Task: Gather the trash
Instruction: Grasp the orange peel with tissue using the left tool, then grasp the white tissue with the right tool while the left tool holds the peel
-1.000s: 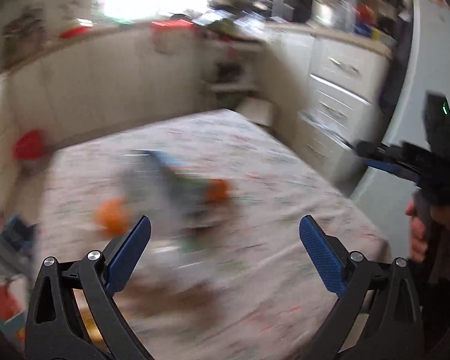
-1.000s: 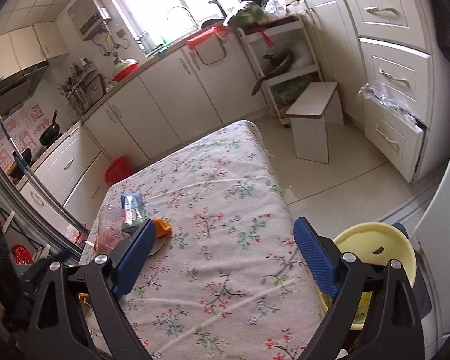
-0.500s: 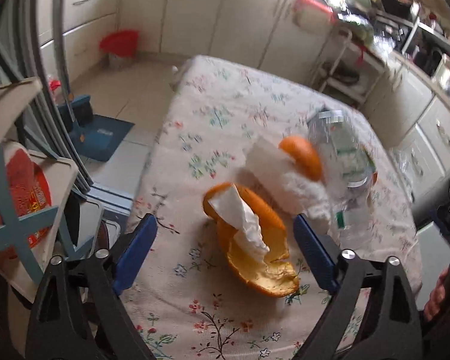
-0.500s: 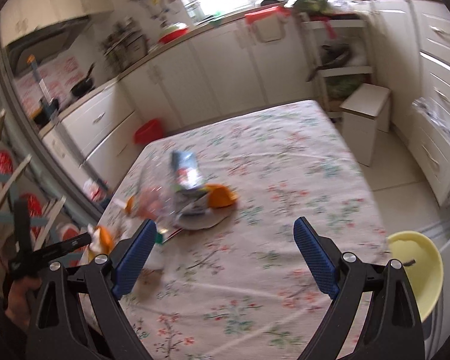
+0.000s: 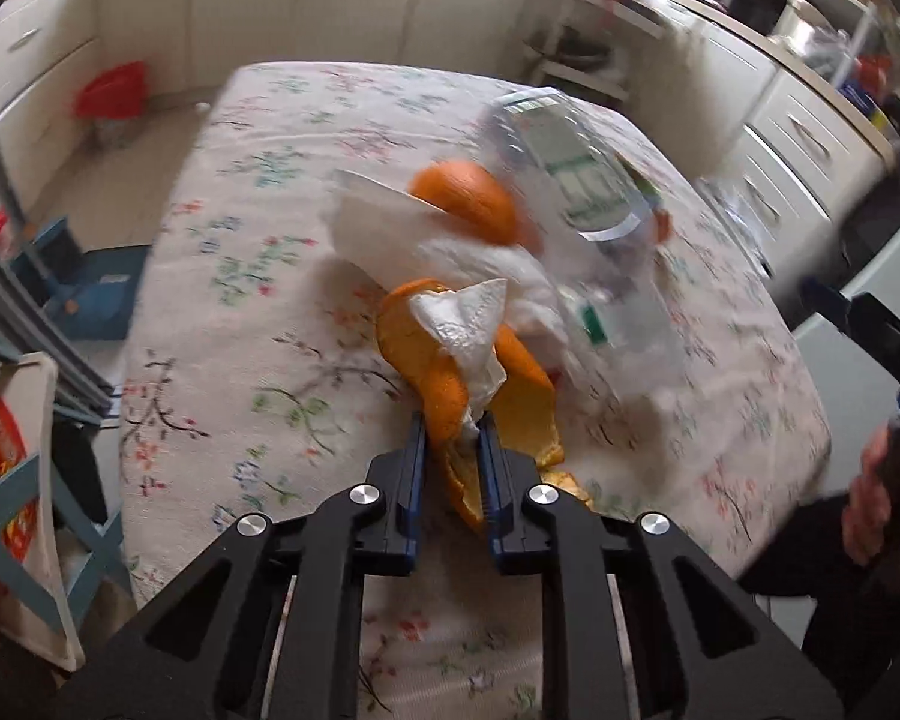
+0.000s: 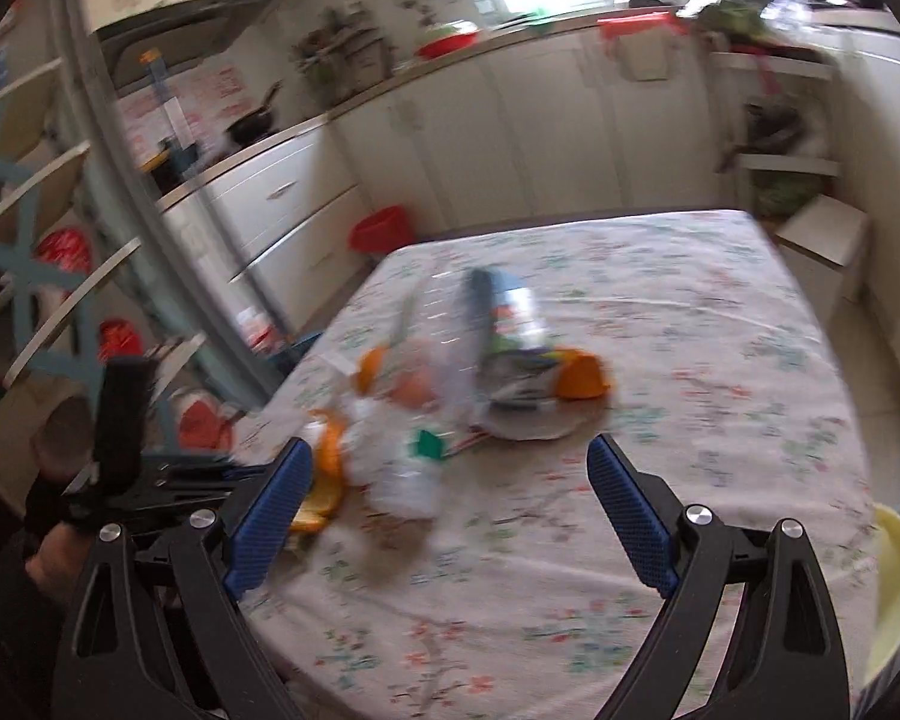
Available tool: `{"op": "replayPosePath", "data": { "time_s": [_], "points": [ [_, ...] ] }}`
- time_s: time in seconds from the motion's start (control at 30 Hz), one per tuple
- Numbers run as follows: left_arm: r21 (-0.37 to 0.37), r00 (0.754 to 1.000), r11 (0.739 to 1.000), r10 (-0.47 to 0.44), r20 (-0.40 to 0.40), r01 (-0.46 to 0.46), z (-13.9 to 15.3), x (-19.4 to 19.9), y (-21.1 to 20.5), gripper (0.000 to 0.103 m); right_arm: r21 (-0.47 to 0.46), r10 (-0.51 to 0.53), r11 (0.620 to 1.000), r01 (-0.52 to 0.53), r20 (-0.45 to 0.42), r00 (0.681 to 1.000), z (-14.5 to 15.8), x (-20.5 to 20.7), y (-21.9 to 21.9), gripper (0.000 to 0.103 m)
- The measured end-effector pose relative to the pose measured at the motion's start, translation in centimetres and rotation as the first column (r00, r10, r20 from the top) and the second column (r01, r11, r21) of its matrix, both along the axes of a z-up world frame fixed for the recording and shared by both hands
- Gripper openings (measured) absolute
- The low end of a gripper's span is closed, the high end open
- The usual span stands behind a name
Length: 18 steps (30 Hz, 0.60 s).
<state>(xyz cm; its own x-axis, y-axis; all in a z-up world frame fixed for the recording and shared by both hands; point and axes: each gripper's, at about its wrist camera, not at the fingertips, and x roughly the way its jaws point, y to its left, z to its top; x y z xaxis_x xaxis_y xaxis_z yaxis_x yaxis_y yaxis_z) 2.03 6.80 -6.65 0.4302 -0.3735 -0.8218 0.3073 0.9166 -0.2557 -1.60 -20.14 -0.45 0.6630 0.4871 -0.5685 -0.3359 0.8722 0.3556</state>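
Kitchen scene: floral-cloth table (image 5: pixel 252 324) carries a trash pile near its closer left corner. Left gripper (image 5: pixel 453 426) has its jaws closing, narrow now, with the near end of the orange peel (image 5: pixel 444 384) and a bit of the crumpled tissue (image 5: pixel 468 318) between the pads. Peel looks light, leathery and bendy; the pinched strip could tear or fold, so a bite further into the thick curved part is probably safer. Tissue is soft and weightless and may slip free. Clear plastic bottle (image 5: pixel 582 204) lies just beyond, touching the pile: light, slick, crushable, best taken across the body. Right gripper (image 6: pixel 450 480) hangs wide and empty over the pile's near side. Second peel piece (image 5: pixel 468 198) sits behind the tissue.
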Motion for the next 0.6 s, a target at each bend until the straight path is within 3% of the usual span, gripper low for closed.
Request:
{"op": "replayPosePath", "data": {
  "time_s": [0.2, 0.27, 0.43, 0.6],
  "points": [
    [-0.007, 0.988, 0.988, -0.153, -0.001, 0.153, 0.2, -1.7, -2.2, 0.014, 0.034, 0.159, 0.987, -0.159, -0.021, 0.987, -0.6, 0.0, 4.4, 0.087],
    [0.009, 0.977, 0.977, -0.211, 0.01, 0.211, 0.3, -2.5, -3.4, 0.014, 0.05, 0.184, 0.982, -0.181, -0.059, 0.981, -1.4, 0.5, 5.4, 0.079],
    [0.012, 0.968, 0.968, -0.249, 0.016, 0.249, 0.5, -3.0, -3.9, 0.014, 0.079, 0.2, 0.979, -0.188, -0.193, 0.961, -4.1, 2.1, 6.8, 0.056],
    [0.021, 0.96, 0.96, -0.28, 0.027, 0.28, 0.8, -3.5, -4.1, 0.015, 0.034, 0.153, 0.988, -0.149, -0.187, 0.97, -4.7, 2.6, 7.1, 0.052]
  ]
}}
